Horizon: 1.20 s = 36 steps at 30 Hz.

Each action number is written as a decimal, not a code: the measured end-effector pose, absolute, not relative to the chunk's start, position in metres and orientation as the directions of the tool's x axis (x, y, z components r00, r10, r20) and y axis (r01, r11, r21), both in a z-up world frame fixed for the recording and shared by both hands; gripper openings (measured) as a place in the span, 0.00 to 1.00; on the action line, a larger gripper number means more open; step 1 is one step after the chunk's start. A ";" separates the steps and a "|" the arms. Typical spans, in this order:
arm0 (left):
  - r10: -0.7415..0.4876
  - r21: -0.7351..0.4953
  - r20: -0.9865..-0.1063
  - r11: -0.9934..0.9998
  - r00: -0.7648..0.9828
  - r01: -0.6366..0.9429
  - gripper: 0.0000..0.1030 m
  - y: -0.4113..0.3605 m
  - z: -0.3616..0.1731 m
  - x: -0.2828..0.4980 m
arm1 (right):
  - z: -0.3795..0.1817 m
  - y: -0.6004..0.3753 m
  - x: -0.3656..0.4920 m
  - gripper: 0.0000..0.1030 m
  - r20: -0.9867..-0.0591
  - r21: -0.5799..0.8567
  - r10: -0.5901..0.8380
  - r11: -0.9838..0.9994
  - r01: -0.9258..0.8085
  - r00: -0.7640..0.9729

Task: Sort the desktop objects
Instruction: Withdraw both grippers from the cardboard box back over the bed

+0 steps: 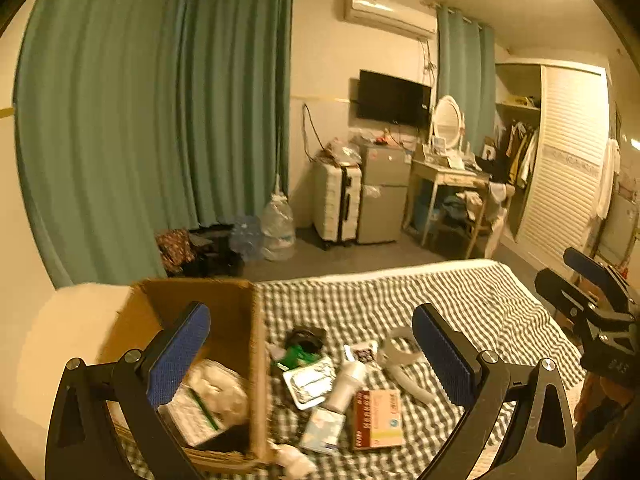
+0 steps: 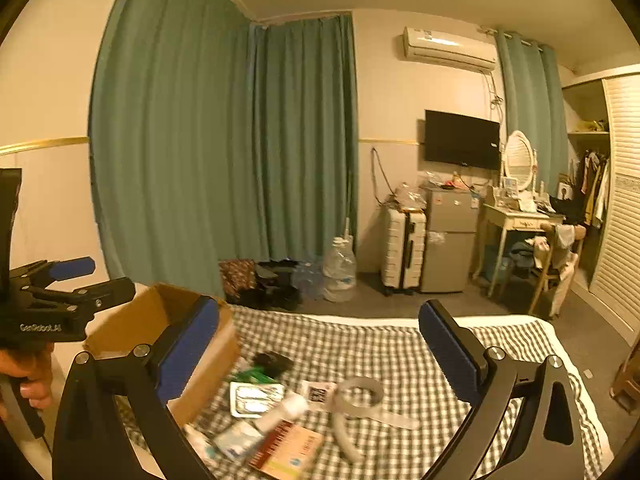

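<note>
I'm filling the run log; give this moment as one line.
left gripper: open, empty | right gripper: open, empty | cardboard box: partly filled | items loose on checked cloth

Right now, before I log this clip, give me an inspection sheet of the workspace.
Surface: checked bedsheet, rumpled.
Job's things: cardboard box at left, already holding packets; orange carton, white bottle, foil tray, tape roll loose beside it.
Clutter: small dark and green items near the box, blurred.
Grippers: left gripper open, empty; right gripper open, empty.
Cables: one on the far wall.
Surroundings: green curtains, suitcase, mini fridge, dressing table.
</note>
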<state>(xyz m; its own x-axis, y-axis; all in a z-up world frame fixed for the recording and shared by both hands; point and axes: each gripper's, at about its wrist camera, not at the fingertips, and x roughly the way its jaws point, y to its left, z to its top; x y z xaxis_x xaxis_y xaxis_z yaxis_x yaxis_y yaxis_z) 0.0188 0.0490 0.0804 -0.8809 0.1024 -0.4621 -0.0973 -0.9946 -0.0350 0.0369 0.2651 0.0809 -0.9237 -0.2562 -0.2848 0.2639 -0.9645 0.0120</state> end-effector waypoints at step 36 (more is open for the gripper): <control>0.081 0.046 -0.795 -0.980 -0.601 -0.193 1.00 0.148 -0.108 -0.071 | -0.074 0.320 -0.069 0.97 -0.591 -0.104 -0.130 -0.966 0.235 -0.796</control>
<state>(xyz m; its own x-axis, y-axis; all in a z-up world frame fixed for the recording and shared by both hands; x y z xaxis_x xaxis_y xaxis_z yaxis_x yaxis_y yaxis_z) -0.0714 0.1476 -0.1084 -0.6010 0.0807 -0.7952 -0.1929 -0.9801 0.0463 -0.0690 0.3195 -0.0743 -0.7958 -0.1301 -0.5914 0.2354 -0.9663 -0.1042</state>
